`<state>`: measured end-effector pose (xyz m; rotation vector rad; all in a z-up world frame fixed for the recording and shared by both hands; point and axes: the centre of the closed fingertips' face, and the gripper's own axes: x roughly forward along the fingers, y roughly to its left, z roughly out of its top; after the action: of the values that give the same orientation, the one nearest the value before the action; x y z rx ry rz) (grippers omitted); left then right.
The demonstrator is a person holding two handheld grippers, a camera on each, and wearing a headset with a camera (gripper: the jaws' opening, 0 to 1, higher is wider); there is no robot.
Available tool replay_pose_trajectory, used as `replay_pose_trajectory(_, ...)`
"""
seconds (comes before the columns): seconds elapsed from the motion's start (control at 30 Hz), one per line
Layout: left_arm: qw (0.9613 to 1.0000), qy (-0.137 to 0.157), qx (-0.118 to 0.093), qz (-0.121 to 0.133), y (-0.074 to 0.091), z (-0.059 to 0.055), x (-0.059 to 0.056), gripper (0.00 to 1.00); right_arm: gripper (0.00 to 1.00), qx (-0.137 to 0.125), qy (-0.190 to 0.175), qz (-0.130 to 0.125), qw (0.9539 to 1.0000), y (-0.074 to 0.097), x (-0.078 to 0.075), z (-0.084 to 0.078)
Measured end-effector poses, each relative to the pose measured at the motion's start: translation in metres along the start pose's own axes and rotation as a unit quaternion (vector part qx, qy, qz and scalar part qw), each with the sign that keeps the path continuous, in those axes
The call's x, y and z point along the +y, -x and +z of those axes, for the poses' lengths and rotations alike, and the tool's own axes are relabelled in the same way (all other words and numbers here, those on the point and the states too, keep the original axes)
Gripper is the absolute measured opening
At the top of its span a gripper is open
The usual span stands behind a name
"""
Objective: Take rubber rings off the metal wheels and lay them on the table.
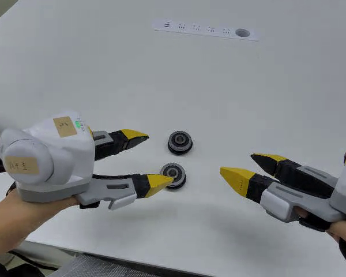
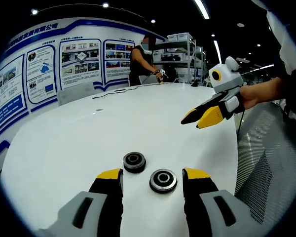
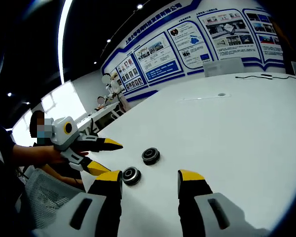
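Observation:
Two small metal wheels with black rubber rings lie on the white table. The nearer wheel (image 1: 173, 175) (image 2: 163, 180) (image 3: 131, 176) sits just ahead of my left gripper (image 1: 153, 158) (image 2: 153, 176), whose yellow-tipped jaws stand open around it without touching. The farther wheel (image 1: 180, 141) (image 2: 134, 161) (image 3: 150, 155) lies a little beyond. My right gripper (image 1: 251, 166) (image 3: 150, 179) hovers open and holding nothing to the right of both wheels. In the left gripper view the right gripper (image 2: 200, 116) points in from the right.
A white power strip (image 1: 206, 29) lies flat at the far side of the table (image 1: 265, 92). The table's near edge runs just below both grippers. A person stands far off beyond the table.

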<state>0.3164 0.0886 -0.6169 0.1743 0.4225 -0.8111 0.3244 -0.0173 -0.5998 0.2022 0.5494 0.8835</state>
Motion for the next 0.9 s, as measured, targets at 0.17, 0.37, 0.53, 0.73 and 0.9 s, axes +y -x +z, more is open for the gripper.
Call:
replay_pose_trajectory(0.17, 0.9998, -0.006, 0.01, -0.013, -0.007, -0.005, -0.003, 0.42, 0.46, 0.005, -0.008, 0.001, 1.0, 0.0, 0.0, -0.004)
replay_pose_trajectory(0.37, 0.9993, -0.016, 0.021, -0.027, -0.017, -0.01, -0.008, 0.37, 0.45, 0.014, -0.009, 0.0, 0.9999, -0.001, -0.001, -0.008)
replay_pose_trajectory(0.53, 0.9986, -0.025, 0.025, -0.038, -0.022, -0.01, -0.011, 0.31, 0.45, 0.016, -0.011, 0.002, 0.9998, -0.003, -0.001, -0.009)
replay_pose_trajectory(0.73, 0.9977, -0.032, 0.034, -0.048, -0.025, -0.014, -0.014, 0.25, 0.45, 0.019, -0.013, 0.004, 0.9997, -0.005, 0.0, -0.01)
replay_pose_trajectory(0.9, 0.9973, -0.033, 0.041, -0.052, -0.025, -0.017, -0.016, 0.22, 0.44, 0.024, -0.012, 0.004, 0.9996, -0.005, -0.001, -0.013)
